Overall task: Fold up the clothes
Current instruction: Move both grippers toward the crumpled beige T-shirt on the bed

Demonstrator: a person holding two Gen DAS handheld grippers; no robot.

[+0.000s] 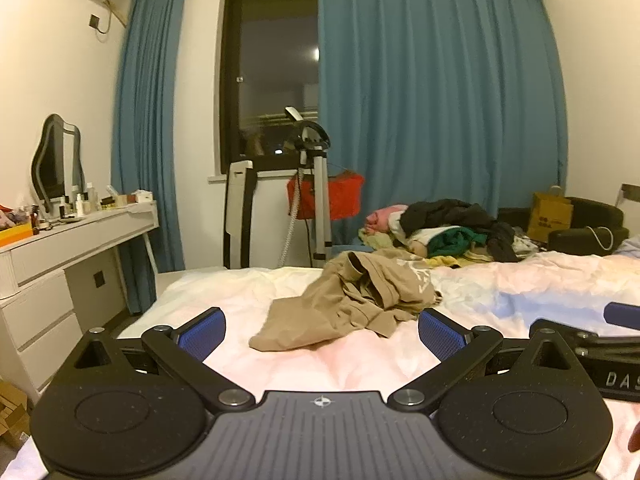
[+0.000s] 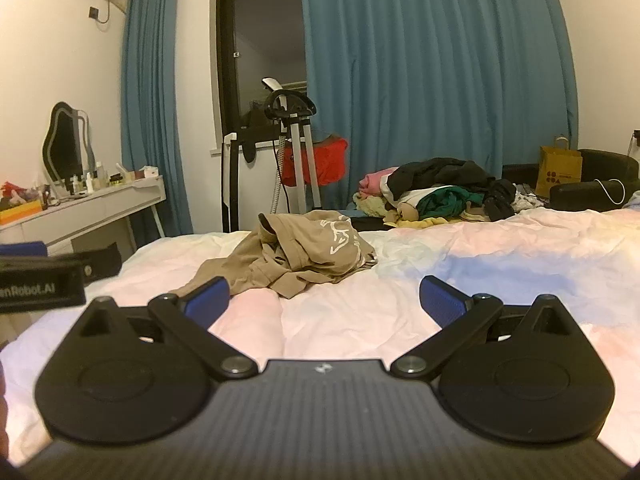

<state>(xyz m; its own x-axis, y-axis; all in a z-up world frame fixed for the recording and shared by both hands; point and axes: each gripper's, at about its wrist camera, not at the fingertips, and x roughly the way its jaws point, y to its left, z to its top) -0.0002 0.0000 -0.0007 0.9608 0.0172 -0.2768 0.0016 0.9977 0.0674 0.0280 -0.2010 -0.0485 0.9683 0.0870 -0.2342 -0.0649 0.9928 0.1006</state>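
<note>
Tan shirt lies crumpled mid-frame on bed, unfolded. Pile behind, unfolded. Left gripper and right gripper: jaws apart, empty.

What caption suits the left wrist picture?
Open left gripper hovers over the bed before a crumpled tan garment.

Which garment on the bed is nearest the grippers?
The tan shirt, crumpled alone on the sheet just ahead of both open grippers. The other clothes sit heaped in a pile at the bed's far edge.
</note>
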